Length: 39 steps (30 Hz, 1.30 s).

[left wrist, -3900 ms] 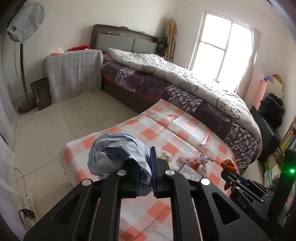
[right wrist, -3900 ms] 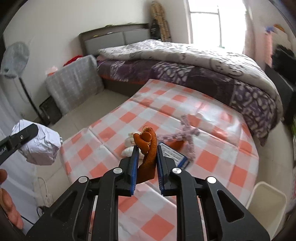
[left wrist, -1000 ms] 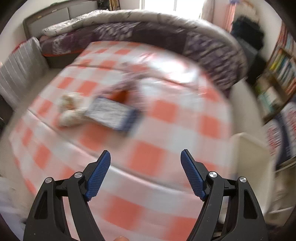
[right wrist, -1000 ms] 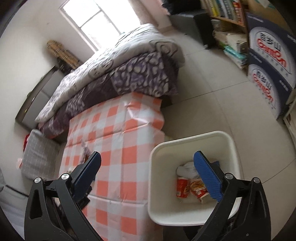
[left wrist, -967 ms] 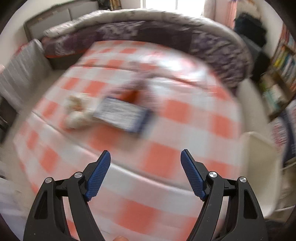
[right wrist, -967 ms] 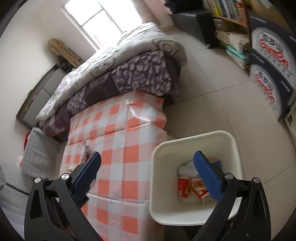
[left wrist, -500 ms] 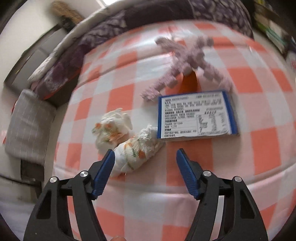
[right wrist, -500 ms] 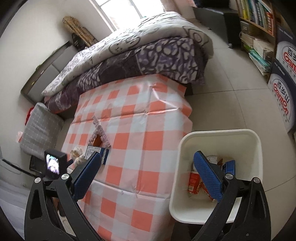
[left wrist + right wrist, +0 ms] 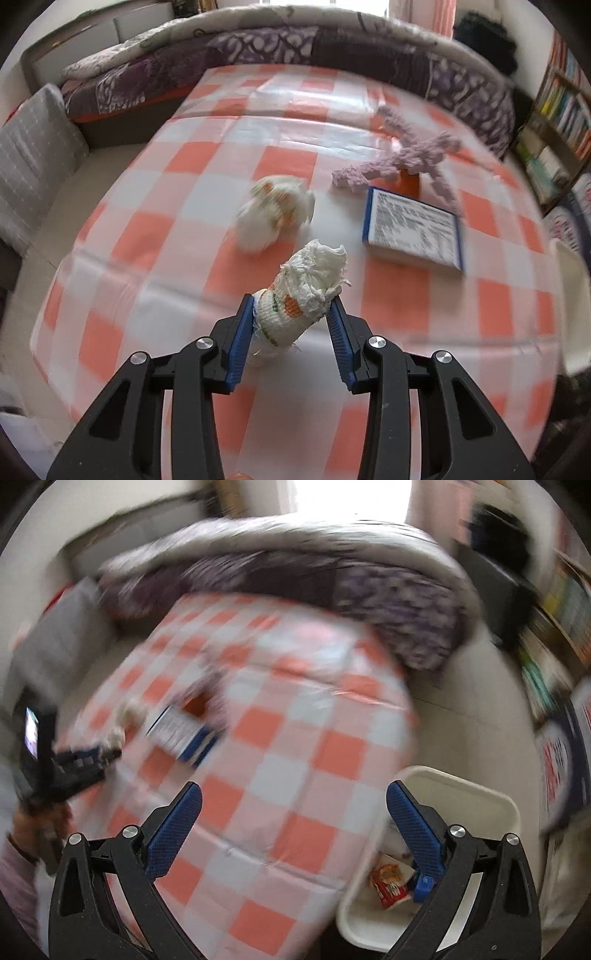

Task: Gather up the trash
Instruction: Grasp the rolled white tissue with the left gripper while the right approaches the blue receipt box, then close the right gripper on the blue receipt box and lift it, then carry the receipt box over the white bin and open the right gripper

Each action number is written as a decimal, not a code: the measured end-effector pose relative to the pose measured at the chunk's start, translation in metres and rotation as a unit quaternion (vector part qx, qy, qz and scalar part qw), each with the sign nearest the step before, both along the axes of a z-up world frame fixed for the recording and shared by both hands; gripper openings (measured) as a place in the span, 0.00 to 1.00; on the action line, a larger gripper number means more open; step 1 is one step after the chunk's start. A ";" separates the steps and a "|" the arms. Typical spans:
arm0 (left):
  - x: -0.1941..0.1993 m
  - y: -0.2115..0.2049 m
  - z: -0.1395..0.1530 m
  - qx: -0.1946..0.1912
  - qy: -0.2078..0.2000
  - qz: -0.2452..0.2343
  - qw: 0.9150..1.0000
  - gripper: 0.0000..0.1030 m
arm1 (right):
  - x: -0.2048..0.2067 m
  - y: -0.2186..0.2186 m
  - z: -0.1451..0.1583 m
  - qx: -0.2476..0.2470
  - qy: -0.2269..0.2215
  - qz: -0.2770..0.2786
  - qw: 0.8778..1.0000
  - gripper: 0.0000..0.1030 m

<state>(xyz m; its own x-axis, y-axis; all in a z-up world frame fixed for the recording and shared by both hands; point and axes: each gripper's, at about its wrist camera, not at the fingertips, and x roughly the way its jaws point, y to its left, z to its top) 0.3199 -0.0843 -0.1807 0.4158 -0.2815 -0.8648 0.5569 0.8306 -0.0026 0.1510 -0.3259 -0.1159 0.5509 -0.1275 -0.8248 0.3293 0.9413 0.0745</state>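
A crumpled white paper wad point(image 9: 310, 280) with orange and green print sits between the blue pads of my left gripper point(image 9: 291, 301). The jaws are closing and both pads touch its sides. A second, similar wad point(image 9: 275, 214) lies just beyond on the checked tablecloth point(image 9: 184, 236). My right gripper point(image 9: 294, 788) is wide open and holds nothing, above the table's near corner and the white bin point(image 9: 461, 786). In that blurred view my left gripper point(image 9: 92, 757) shows at the far left, by the blue box point(image 9: 181, 734).
A blue-edged box point(image 9: 412, 229), a pink knitted piece point(image 9: 410, 158) and an orange scrap point(image 9: 408, 181) lie on the table's right side. The bin holds a red packet point(image 9: 391, 884). A bed with a purple quilt point(image 9: 258, 48) stands behind; bookshelves point(image 9: 561, 107) at right.
My left gripper came in over the table and narrowed its jaws around the nearer paper wad. The right gripper rolled and swung from over the bin toward the table.
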 end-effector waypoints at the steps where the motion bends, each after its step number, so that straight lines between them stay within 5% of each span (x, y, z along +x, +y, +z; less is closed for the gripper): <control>1: -0.007 0.014 0.005 -0.017 0.002 0.006 1.000 0.38 | 0.010 0.013 -0.005 -0.002 0.006 0.031 0.999 0.93; 8: -0.039 0.091 0.015 -0.104 0.021 0.064 0.992 0.39 | 0.102 0.090 -0.042 -0.034 0.006 0.225 0.974 0.93; 17: -0.045 0.127 0.003 -0.120 0.025 0.086 0.989 0.39 | 0.166 0.114 -0.090 -0.074 0.045 0.293 0.952 0.92; 20: -0.046 0.129 0.002 -0.122 0.027 0.089 0.988 0.39 | 0.170 0.107 -0.104 -0.073 0.067 0.289 0.952 0.73; 21: -0.047 0.129 0.003 -0.122 0.027 0.090 0.988 0.39 | 0.169 0.105 -0.106 -0.079 0.065 0.281 0.954 0.55; 22: -0.048 0.129 0.005 -0.122 0.026 0.090 0.988 0.39 | 0.168 0.104 -0.106 -0.079 0.063 0.276 0.956 0.55; 28: -0.056 0.127 0.031 -0.119 0.010 0.109 0.987 0.39 | 0.138 0.106 -0.082 -0.046 0.038 0.252 0.966 0.54; 39: -0.104 0.108 0.109 -0.131 -0.035 0.133 0.982 0.39 | 0.059 0.109 0.016 -0.005 -0.066 0.222 0.973 0.54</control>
